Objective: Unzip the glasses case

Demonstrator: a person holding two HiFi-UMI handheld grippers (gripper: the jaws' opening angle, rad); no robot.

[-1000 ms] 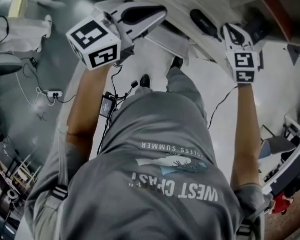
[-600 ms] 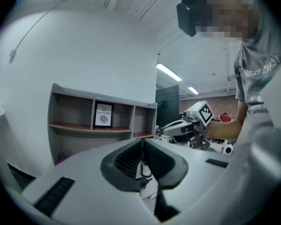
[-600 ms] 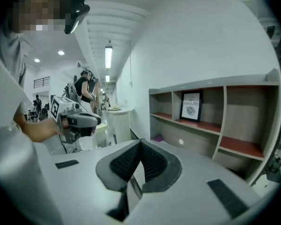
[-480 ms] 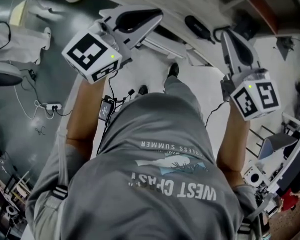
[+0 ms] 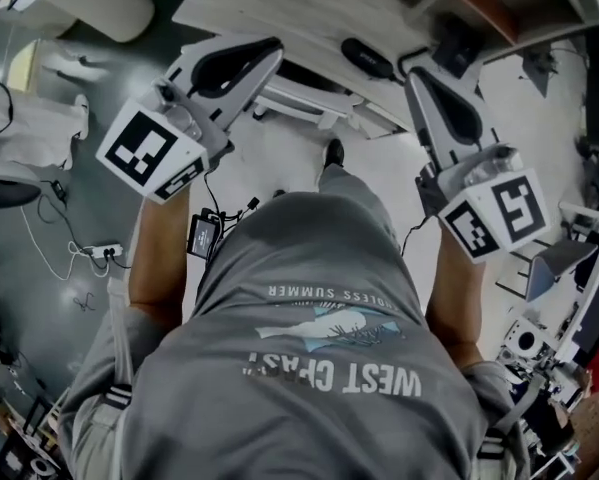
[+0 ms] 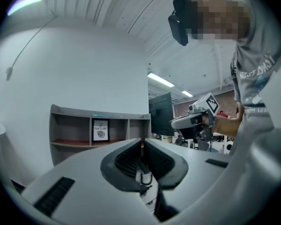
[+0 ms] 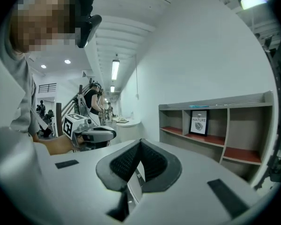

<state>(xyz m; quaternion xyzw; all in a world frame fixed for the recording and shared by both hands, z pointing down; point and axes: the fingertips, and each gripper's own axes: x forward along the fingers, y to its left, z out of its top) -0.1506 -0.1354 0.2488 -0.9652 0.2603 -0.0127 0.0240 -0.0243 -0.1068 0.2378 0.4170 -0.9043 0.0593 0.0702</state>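
Nearest you, your grey shirt shows its print upside down: "WEST COAST", with "SUMMER" in the smaller line above it. Your left gripper has its fingers closed together with nothing between them, and your right gripper is the same, pads meeting and empty. Both are held up on either side of your body, tips near the front edge of the pale wood table. The glasses case lies on that table near the edge, between the two tips and closer to the right one, touched by neither. It is dark, oblong and rounded; its zip is too small to make out. Bare floor lies below between your arms, with a power strip and cables to your left. Beyond, a shelf holds a framed print reading "NATURE".
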